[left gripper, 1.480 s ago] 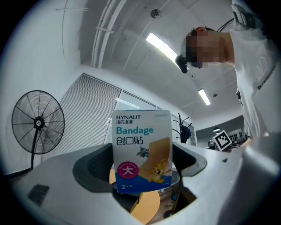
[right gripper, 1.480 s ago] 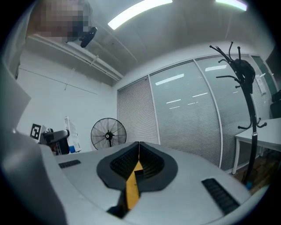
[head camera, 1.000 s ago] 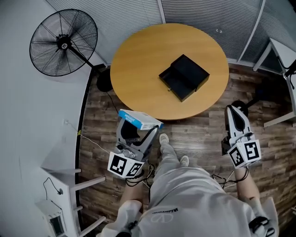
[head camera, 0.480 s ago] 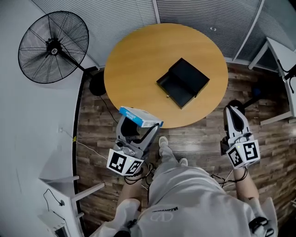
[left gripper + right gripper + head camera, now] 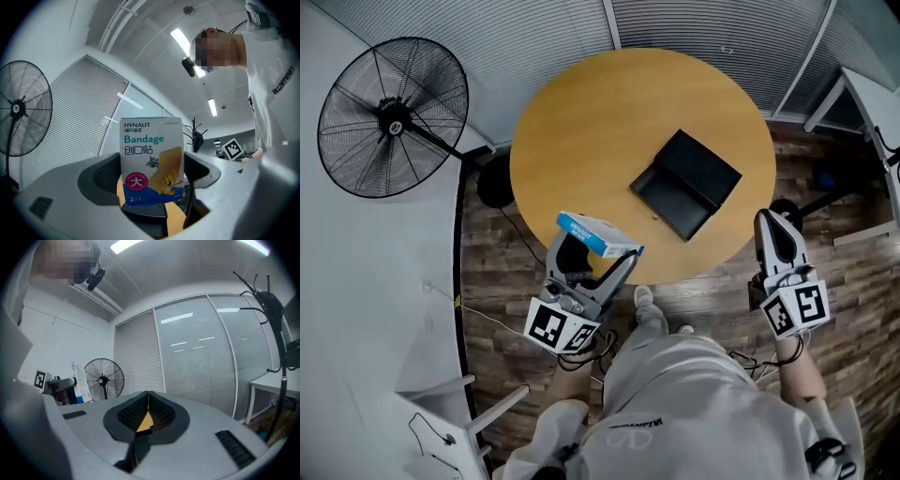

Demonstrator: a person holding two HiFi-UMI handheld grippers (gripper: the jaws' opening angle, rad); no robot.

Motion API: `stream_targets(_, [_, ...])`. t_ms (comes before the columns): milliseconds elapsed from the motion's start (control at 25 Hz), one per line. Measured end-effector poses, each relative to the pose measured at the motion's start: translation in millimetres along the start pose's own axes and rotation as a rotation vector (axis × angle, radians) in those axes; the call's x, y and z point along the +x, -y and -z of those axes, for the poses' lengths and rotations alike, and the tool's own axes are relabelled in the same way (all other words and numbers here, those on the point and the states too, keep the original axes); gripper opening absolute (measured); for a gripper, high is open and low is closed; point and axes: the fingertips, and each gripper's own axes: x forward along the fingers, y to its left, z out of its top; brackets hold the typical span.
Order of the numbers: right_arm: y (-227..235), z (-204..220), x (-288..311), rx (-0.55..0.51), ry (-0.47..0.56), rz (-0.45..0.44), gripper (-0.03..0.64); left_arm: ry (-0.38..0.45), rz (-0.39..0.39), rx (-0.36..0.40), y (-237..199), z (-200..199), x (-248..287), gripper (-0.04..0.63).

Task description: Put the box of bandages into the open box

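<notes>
A white and blue box of bandages [image 5: 596,235] [image 5: 151,161] is clamped between the jaws of my left gripper [image 5: 592,255] [image 5: 151,180], held just off the near left edge of the round wooden table [image 5: 581,122]. An open black box [image 5: 686,184] lies on the table's right half, its lid folded back. My right gripper [image 5: 776,234] [image 5: 148,405] hangs by the table's near right edge, its jaws shut with nothing between them. From the right gripper view the bandage box [image 5: 80,382] shows small at the far left.
A black standing fan [image 5: 389,117] [image 5: 21,115] [image 5: 104,378] stands left of the table. Slatted blinds line the wall behind. A white desk [image 5: 874,98] is at the far right, and a coat rack [image 5: 274,333] stands beside it. Cables trail on the wooden floor.
The left gripper with the bandage box has come up and right, closer to the table's edge. The view has shifted, so the table and black box sit nearer. The right gripper keeps its place.
</notes>
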Motion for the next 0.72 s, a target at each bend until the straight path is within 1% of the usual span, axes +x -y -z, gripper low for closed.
stream_targets(160, [-13.1, 2.6, 34.1, -0.007, -0.007, 0.000, 0.018, -0.010, 0.041, -0.026, -27.7, 8.0, 14.2, 0.425])
stream_targets(320, [-24.9, 4.1, 65.9, -0.010, -0.011, 0.013, 0.018, -0.026, 0.103, -0.059, -47.4, 18.3, 31.7, 0.425])
stream_targets(520, [-31.2, 5.5, 93.6, -0.025, -0.010, 0.034, 0.018, -0.040, 0.184, -0.074, -58.7, 30.7, 54.6, 0.425])
stream_targets(720, [-30.9, 8.4, 109.6, -0.048, -0.018, 0.038, 0.018, -0.047, 0.228, -0.081, -66.0, 40.5, 75.3, 0.425])
